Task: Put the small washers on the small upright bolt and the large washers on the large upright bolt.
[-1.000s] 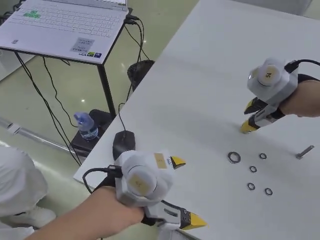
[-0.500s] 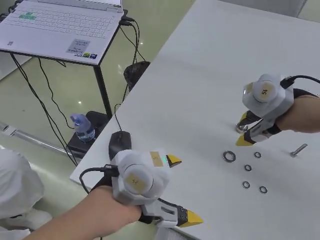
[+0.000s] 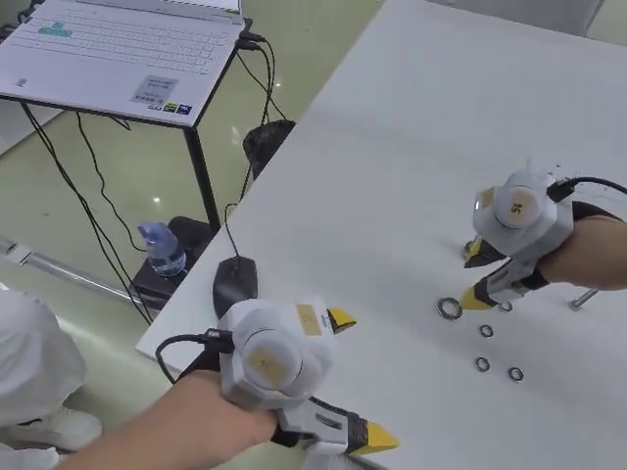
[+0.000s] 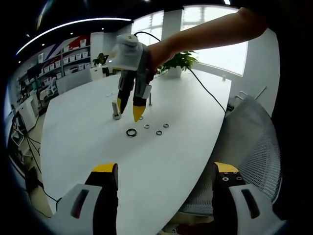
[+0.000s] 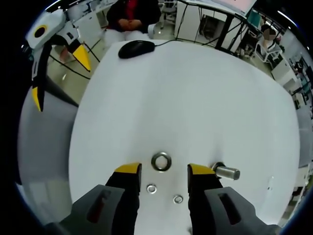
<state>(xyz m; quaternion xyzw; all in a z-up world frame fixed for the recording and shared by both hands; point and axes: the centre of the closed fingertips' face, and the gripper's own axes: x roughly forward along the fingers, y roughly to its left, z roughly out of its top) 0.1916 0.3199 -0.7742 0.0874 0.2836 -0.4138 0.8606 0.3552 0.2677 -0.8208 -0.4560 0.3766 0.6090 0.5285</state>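
Note:
A large washer [image 3: 450, 309] lies flat on the white table [image 3: 392, 147], with several small washers [image 3: 486, 331] scattered just beside it. My right gripper [image 3: 474, 277] is open and points down close over the large washer [image 5: 161, 161], which lies just ahead of its yellow tips and between them. A thick bolt [image 5: 226, 172] stands by its right jaw. A thin bolt [image 3: 585, 297] is a little farther off. My left gripper [image 3: 362, 379] is open, holds nothing, and hovers near the table's near edge. From it I see the right gripper [image 4: 128, 110] above the large washer [image 4: 131, 132].
A black mouse [image 3: 235, 279] lies on the table's near corner, its cable running off the edge. A laptop [image 3: 127, 49] sits on a side stand, with a water bottle [image 3: 162, 247] on the floor below. A mesh chair [image 4: 244, 132] stands beside the table.
My right gripper has come down and toward me, from beyond the washers to just over the large washer. The left gripper has barely shifted.

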